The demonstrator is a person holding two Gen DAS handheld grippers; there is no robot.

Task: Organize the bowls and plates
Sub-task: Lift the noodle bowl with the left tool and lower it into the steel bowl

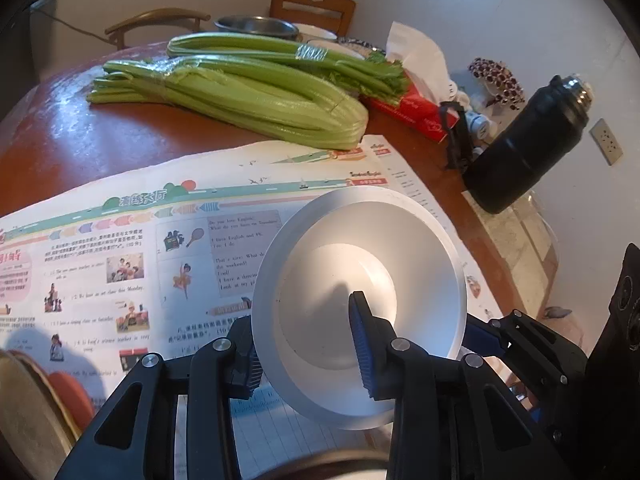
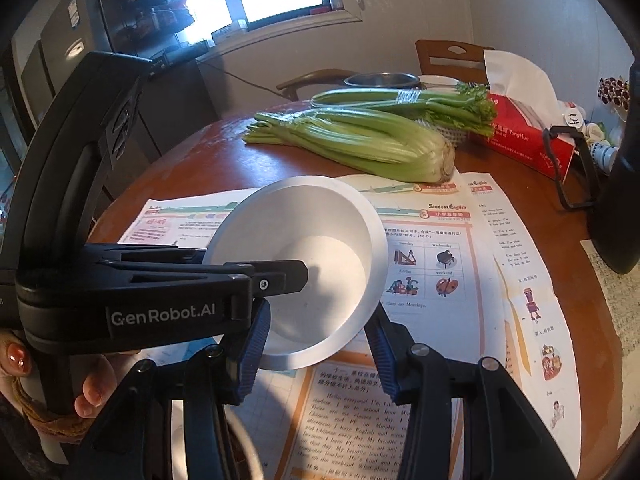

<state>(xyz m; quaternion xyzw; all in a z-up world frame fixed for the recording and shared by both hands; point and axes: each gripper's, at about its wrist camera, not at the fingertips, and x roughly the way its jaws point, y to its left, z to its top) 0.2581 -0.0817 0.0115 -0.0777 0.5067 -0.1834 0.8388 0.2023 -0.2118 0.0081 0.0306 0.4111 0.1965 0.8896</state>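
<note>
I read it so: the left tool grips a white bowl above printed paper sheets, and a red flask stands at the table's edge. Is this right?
Not fully. The flask is black, not red, as the left wrist view shows. The rest holds: the left tool grips the white bowl above the printed paper sheets.

matt white bowl (image 1: 360,304) (glossy wooden table (image 1: 120,132))

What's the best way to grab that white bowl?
Pinch the white bowl by its near rim, with one finger inside and one outside, coming in from its open side. It flares too wide to reach across, and its mouth tilts toward the left gripper, which holds it just that way.
</note>
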